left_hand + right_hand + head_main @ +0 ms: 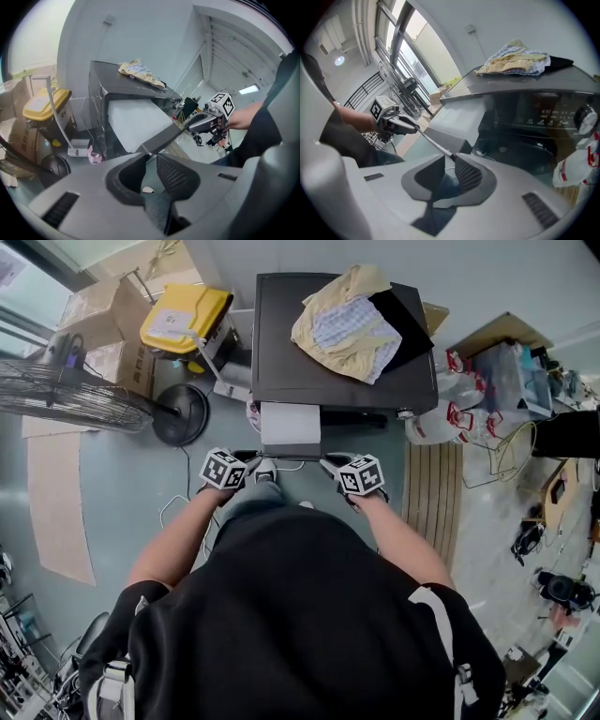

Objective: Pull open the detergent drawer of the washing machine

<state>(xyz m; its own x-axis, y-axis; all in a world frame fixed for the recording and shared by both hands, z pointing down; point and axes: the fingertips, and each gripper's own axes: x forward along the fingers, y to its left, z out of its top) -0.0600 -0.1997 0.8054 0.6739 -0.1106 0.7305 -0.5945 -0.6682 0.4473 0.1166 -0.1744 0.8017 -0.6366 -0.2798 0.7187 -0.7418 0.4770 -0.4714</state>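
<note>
A white detergent drawer (291,423) juts toward the person from the near left front of a dark washing machine (281,343), left gripper (253,463) and right gripper (330,465) fingers (176,176) narrowed onto opposite ends of its front edge; pulling both ends evenly should keep it from skewing.

No word, brand or number can be read in any of the views. The left gripper (255,463) and the right gripper (330,465) each carry a cube with black-and-white square markers; these are patterns, not letters. On the dark front panel (543,112) of the washing machine (281,343), toward its right edge, small pale marks stand beside a round dial (587,117), but they are too small to read. The white bags (450,395) beside the machine show red print, too blurred to read.
</note>
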